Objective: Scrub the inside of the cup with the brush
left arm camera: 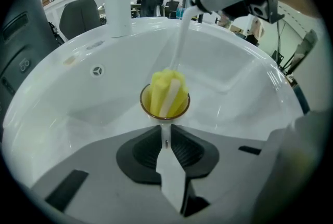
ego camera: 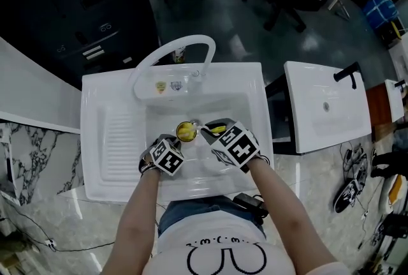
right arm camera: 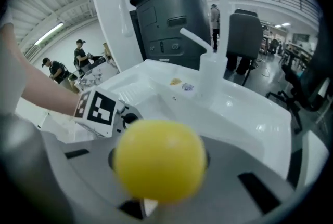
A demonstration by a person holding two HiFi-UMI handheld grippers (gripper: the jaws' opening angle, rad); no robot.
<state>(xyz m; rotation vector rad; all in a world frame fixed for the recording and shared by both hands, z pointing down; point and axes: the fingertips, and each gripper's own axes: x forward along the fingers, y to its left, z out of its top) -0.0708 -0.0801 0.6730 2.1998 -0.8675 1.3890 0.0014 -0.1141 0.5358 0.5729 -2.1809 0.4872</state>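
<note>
Right up close to the right gripper's camera sits a round yellow knob [right arm camera: 158, 159]. It is the top end of the brush [left arm camera: 167, 90], and it is so near that it hides most of what is behind it. The right gripper [ego camera: 213, 133] has its fingers closed tight on the brush. From the left gripper view you can see it up high, with the thin white stem [left arm camera: 179, 41] slanting down from it.

At the bottom of the stem is a soft yellow sponge. The sponge is pushed down inside the cup [left arm camera: 146, 105], and its top pokes out over the brown rim.

The left gripper [left arm camera: 165, 141] has its fingers squeezed on a thin white handle [left arm camera: 169, 171] that sticks out from the side of the cup. It holds the cup over the deep part of the white sink [ego camera: 115, 140], a bit in front of the curved white tap [ego camera: 172, 53].

From above, the two grippers are close together over the sink, left one beside right one, with the cup just past their tips. Each one has a cube with black and white squares [ego camera: 167, 157]. Two bare arms [ego camera: 137, 229] reach down to them.
</note>
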